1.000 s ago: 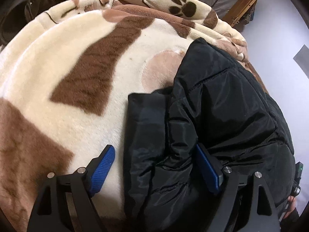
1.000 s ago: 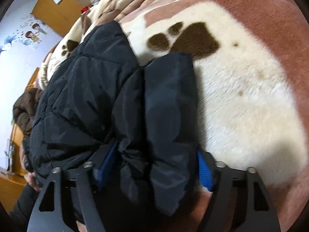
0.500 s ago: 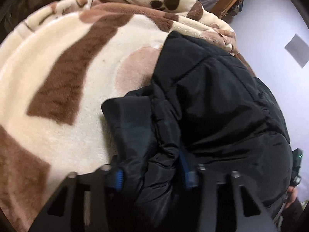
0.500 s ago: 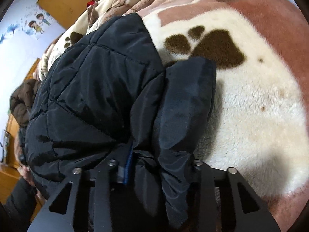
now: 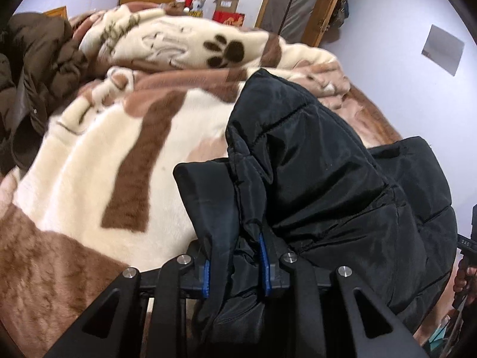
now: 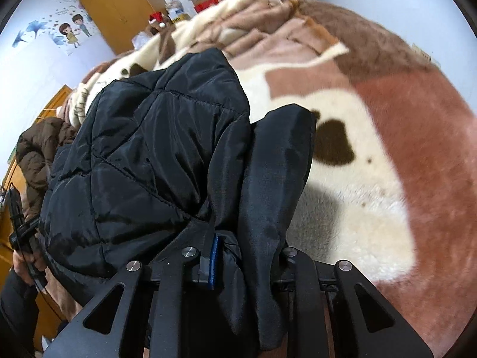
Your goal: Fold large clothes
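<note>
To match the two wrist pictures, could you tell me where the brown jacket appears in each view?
Left wrist: brown jacket lies at the upper left edge, on the blanket.
Right wrist: brown jacket shows at the left edge, behind the black jacket.
Shared landmark: the red boxes by the far wall.

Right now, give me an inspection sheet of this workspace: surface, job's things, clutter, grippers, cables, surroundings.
Surface: bed under a cream and brown paw-print blanket, rumpled at the far side.
Job's things: black puffer jacket, bunched, its near edge lifted off the blanket.
Clutter: brown jacket heaped at the bed's far left edge.
Grippers: left gripper shut on a fold of the black puffer jacket; right gripper shut on another fold of it. Both have just been closing, with fabric between the pads.
Cables: nothing seen clearly.
Surroundings: wooden wardrobe, cartoon wall sticker, cardboard boxes behind the bed, wooden frame against the wall.
</note>
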